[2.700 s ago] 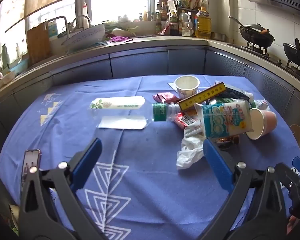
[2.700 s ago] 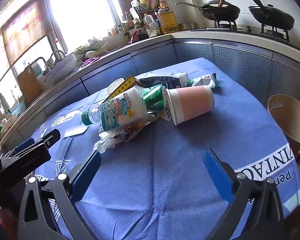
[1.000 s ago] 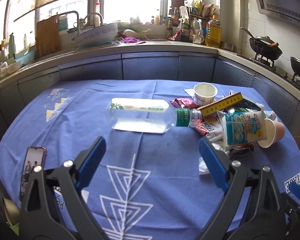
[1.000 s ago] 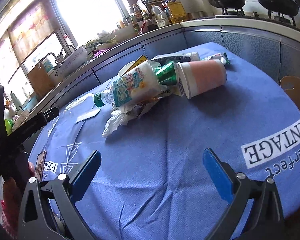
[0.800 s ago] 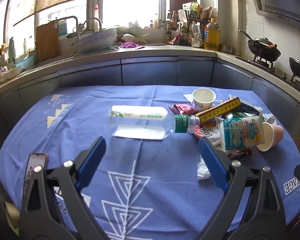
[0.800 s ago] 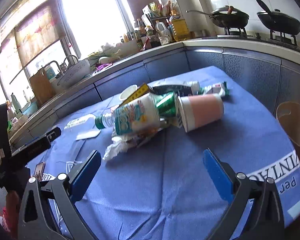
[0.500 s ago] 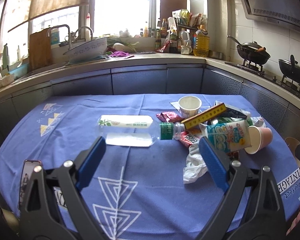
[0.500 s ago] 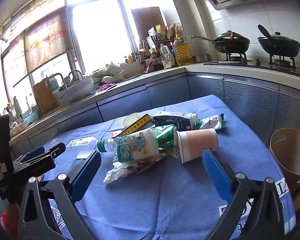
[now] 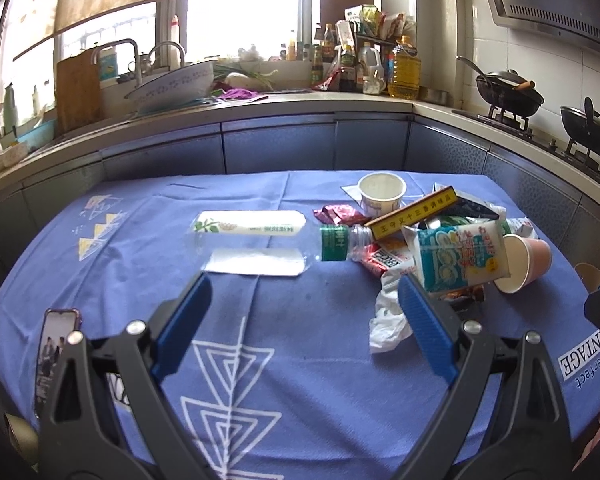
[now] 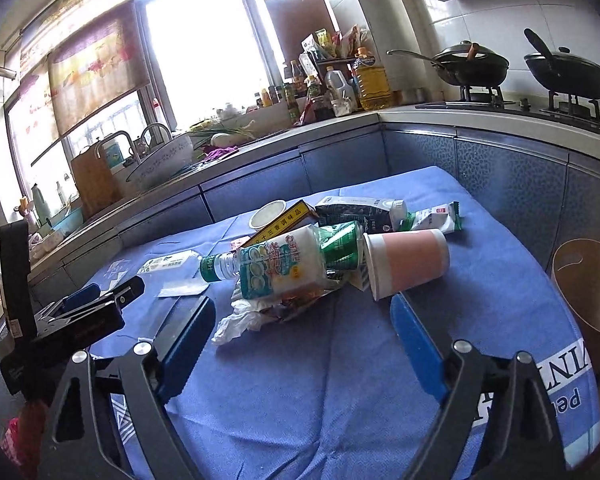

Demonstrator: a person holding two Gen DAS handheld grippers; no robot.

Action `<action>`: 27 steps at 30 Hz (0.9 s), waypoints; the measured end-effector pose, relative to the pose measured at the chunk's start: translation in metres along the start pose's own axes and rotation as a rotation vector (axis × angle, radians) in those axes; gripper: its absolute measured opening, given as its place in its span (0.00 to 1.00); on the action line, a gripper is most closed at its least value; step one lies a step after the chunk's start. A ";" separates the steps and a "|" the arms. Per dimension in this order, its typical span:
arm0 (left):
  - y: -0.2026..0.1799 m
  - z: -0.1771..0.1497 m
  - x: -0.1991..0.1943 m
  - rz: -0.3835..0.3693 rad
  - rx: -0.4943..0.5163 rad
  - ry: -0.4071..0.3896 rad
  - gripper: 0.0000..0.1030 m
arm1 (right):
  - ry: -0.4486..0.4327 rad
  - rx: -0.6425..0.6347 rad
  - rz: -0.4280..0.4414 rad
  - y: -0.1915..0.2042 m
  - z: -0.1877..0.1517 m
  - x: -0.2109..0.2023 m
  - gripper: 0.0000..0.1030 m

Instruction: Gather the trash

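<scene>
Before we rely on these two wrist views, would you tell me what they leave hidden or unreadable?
- Brown bin: cut by the right wrist view's right edge; its contents are unseen.
- Wrappers under the milk carton: covered by it in both views.
- Phone: left wrist view, screen too small to read.
- Right gripper: jaws closing, nothing between them.

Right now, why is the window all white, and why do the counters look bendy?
Left wrist view: the window is blown out by daylight, so nothing outside shows; the fisheye lens bows the counter edge into a curve. Right wrist view: same white glare in the window, the counter bends, and the corners go dark.
</scene>
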State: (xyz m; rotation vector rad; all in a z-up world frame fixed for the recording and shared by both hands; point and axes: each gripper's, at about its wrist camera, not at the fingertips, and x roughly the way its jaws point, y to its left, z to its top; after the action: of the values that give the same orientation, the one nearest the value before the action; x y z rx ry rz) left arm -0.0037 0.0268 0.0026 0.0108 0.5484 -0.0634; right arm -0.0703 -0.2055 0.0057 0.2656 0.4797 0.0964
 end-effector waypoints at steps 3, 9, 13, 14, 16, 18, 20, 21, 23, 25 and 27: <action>0.000 -0.003 0.001 0.000 0.003 0.002 0.88 | 0.004 0.004 0.000 -0.001 -0.001 0.001 0.85; 0.000 -0.006 0.000 -0.002 0.010 -0.006 0.88 | 0.017 0.013 0.003 -0.001 -0.003 0.003 0.85; 0.000 -0.006 0.000 -0.004 0.010 -0.005 0.88 | 0.017 0.018 0.003 -0.002 -0.003 0.004 0.85; 0.000 -0.006 0.000 -0.005 0.009 -0.003 0.88 | 0.019 0.018 0.003 -0.002 -0.003 0.004 0.85; 0.000 -0.007 0.000 -0.007 0.007 0.000 0.88 | 0.020 0.020 0.004 -0.003 -0.003 0.004 0.85; 0.001 -0.007 0.000 -0.008 0.007 0.002 0.88 | 0.020 0.021 0.005 -0.002 -0.003 0.004 0.85; 0.001 -0.007 0.000 -0.007 0.007 0.005 0.88 | 0.019 0.020 0.003 -0.002 -0.003 0.004 0.85; 0.001 -0.008 0.001 -0.007 0.007 0.006 0.88 | 0.018 0.021 0.002 -0.003 -0.003 0.004 0.85; 0.001 -0.008 0.002 -0.005 0.007 0.010 0.88 | 0.015 0.023 -0.001 -0.004 -0.002 0.003 0.85; 0.002 -0.008 0.003 -0.003 0.006 0.013 0.88 | 0.011 0.026 -0.004 -0.005 -0.001 0.003 0.85; 0.003 -0.008 0.004 -0.004 0.002 0.017 0.88 | 0.010 0.028 -0.008 -0.006 -0.002 0.002 0.85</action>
State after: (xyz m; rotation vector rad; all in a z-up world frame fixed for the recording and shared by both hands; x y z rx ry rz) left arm -0.0046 0.0298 -0.0067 0.0123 0.5650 -0.0677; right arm -0.0687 -0.2109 0.0015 0.2911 0.4927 0.0832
